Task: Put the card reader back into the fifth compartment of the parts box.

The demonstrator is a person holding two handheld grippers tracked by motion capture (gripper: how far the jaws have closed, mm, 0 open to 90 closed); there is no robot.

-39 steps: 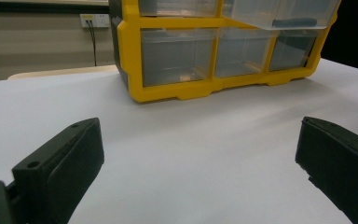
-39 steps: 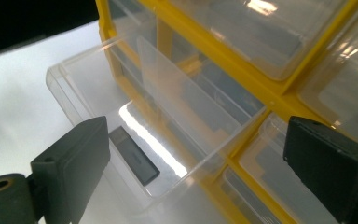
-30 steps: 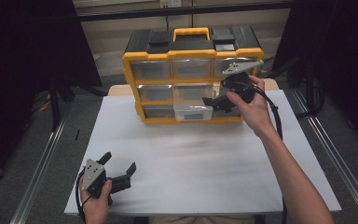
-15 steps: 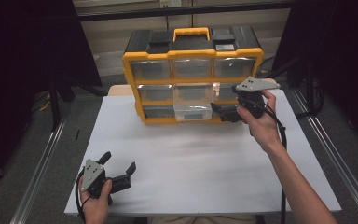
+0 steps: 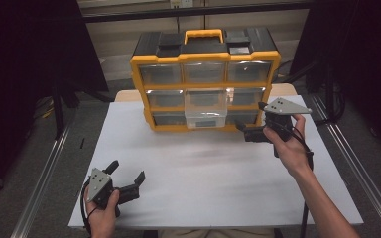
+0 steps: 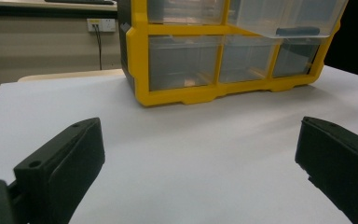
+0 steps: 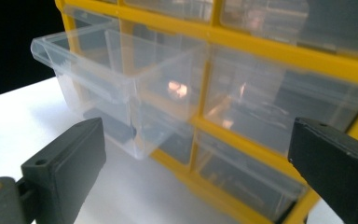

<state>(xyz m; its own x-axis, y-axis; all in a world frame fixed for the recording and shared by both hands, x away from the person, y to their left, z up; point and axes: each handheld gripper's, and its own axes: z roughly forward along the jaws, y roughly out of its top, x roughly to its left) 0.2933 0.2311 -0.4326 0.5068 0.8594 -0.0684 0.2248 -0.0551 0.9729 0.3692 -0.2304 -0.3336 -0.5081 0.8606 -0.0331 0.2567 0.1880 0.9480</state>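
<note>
At the back of the white table (image 5: 203, 163), a yellow plastic drawer cabinet (image 5: 204, 74) is standing, its clear middle drawer (image 5: 207, 106) pulled out; the right gripper (image 5: 250, 133) is hovering beside it, jaws apart, while the left gripper (image 5: 129, 181) is resting near the front edge, jaws apart.

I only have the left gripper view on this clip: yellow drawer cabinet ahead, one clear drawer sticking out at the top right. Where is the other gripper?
Observer: The right gripper is held at the cabinet's lower right corner, jaws open, gripping nothing.
Operator: Which drawer is the one pulled out?
Observer: The middle drawer of the middle row; the high view shows it hanging forward over the bottom row.
Operator: Anything in it?
Observer: The right gripper view looks through its clear walls and I can make out nothing inside.
Operator: And where does my gripper sit on the table?
Observer: The left gripper is near the front left corner of the white tabletop, well short of the cabinet.
</note>
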